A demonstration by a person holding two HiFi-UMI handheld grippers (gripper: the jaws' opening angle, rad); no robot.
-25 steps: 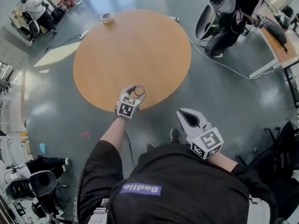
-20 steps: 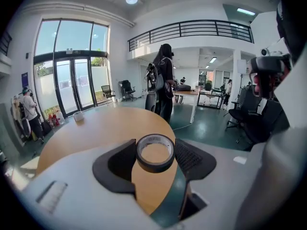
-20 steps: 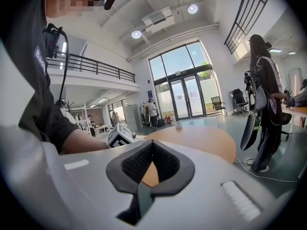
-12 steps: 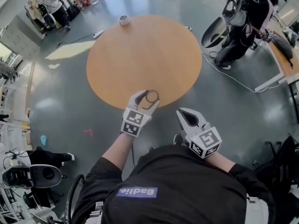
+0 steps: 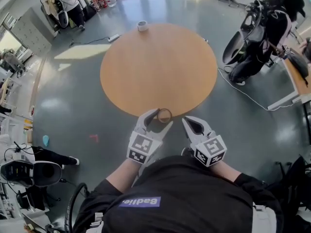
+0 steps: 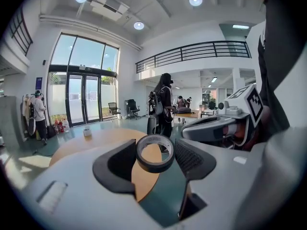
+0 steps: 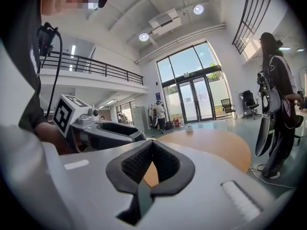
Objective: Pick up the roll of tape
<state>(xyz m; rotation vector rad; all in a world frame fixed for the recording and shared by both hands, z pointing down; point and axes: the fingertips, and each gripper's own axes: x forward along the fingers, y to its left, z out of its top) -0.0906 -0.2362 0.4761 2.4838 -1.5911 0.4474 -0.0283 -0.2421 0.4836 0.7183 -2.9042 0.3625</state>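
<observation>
A dark roll of tape [image 5: 164, 115] hangs upright in the air just in front of the near rim of the round orange table [image 5: 158, 67]. My left gripper [image 5: 158, 119] is shut on it, one pad on each flat side. In the left gripper view the roll of tape [image 6: 154, 168] sits between the black pads [image 6: 115, 164], and I see the table through its hole. My right gripper [image 5: 192, 124] is level beside the left one, jaw tips touching, nothing in it. The right gripper view shows its tips [image 7: 152, 143] meeting in front of the table.
A small white roll [image 5: 142, 26] stands at the table's far edge. A parked scooter with a person [image 5: 257, 38] is to the right, a cable [image 5: 243, 84] trails over the floor, and a desk [image 5: 294, 76] stands at the right edge. People and chairs are at the far left.
My left gripper has risen from the table's near edge with the tape in it and come closer to the body. The right gripper has drifted left toward it.
</observation>
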